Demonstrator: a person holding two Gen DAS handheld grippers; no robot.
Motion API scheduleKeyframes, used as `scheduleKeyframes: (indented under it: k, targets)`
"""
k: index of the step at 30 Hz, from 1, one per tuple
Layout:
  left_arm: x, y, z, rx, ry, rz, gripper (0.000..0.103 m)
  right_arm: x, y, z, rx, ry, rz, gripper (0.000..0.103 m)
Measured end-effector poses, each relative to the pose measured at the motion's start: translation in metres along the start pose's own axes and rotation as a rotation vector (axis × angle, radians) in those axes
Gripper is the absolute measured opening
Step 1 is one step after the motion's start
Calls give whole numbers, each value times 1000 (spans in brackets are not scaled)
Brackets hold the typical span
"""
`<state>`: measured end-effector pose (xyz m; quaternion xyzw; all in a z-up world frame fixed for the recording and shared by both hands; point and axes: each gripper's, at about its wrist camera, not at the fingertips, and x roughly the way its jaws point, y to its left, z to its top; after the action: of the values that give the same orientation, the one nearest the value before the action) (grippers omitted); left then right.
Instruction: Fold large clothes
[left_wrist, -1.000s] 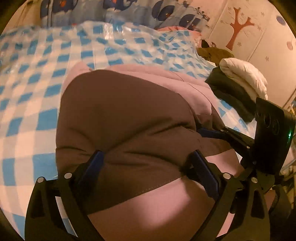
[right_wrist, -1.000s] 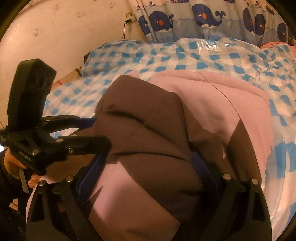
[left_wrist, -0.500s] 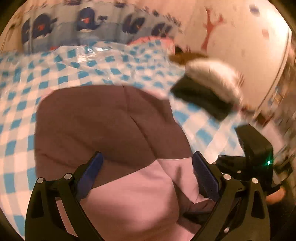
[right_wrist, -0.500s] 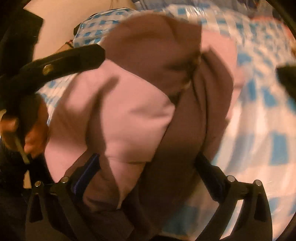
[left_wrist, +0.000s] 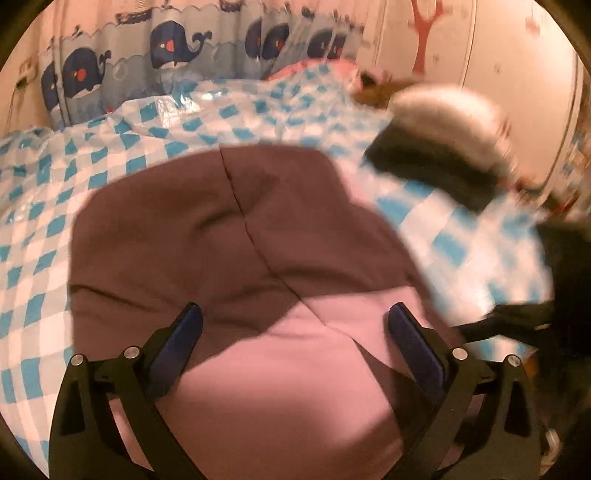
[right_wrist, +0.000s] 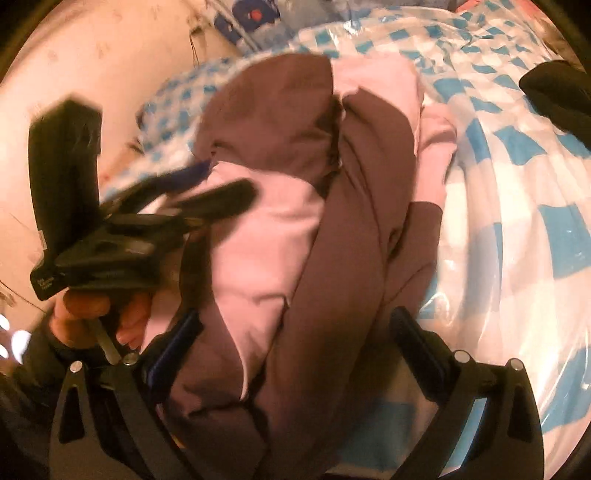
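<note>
Both claws stand released: left claw (left_wrist: 291, 325) has its blue pads spread wide over the brown-and-pink garment (left_wrist: 229, 236) with no cloth pinched between them, and right claw (right_wrist: 295, 332) is likewise spread, pads apart, garment lying in the gap but not pressed. Garment sits on the bed (left_wrist: 44, 236), on its blue-and-white checked cover, bunched into a rough thick bundle: brown panel on top at the far side, pink panel nearer the claws, a brown sleeve or side flap draped down the right edge in the right wrist view. Likely reason for the open stance: a fold has just been laid and the claws hover above to pick the next hold, so nothing drags the bundle out of shape. Left claw shows in the right wrist view at the left, carried by the person's hand (right_wrist: 92, 314), tips reaching toward the pink panel; contact cannot be told, it is blurred. A dark-and-white pile of clothes (left_wrist: 443, 147) lies well apart at the far right of the bed, probably kept aside as separate work. Fold looks partway done; edges are uneven and need squaring.
</note>
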<state>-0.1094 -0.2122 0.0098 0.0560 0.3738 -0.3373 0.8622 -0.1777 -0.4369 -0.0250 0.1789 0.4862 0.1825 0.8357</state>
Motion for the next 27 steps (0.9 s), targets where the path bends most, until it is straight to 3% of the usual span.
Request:
scheduleKeyframes:
  k: [3,5,8,9,12,17,19,21,23,25,27]
  targets:
    - [-62,35,-1,-107,-120,-18,97,-7,8,10,16,-26,9,97]
    - [-85,71,-9,-193,-142,24,97,-6,12,20,12,-21,-3,97]
    - [-79,133,-32,-335,-53,85,97,-4,12,35,31,-22,-31,97]
    - [-69,162,-47,-430,-1,89,97,-6,14,36,37,-33,-46,97]
    - [-43,201,-78,-592,86,-2,96,-7,9,27,53,-40,-96,97]
    - [-18,200,-88,-648,64,-187,97,2,-14,-15,156,-90,-153,97]
    - [-12,195,-85,-653,50,-224,97,4,-25,-23,227,-108,-128,97]
    - [3,173,-76,-604,75,-355,97,14,-35,-20,340,-99,-26,98]
    - [10,142,-64,-490,108,-241,97,39,-49,-16,469,-57,158,99]
    - [10,146,-57,-502,107,-277,97,44,-53,-10,502,-74,213,99]
    - [-1,149,-49,-466,80,-259,96,54,-46,-4,493,-96,237,99]
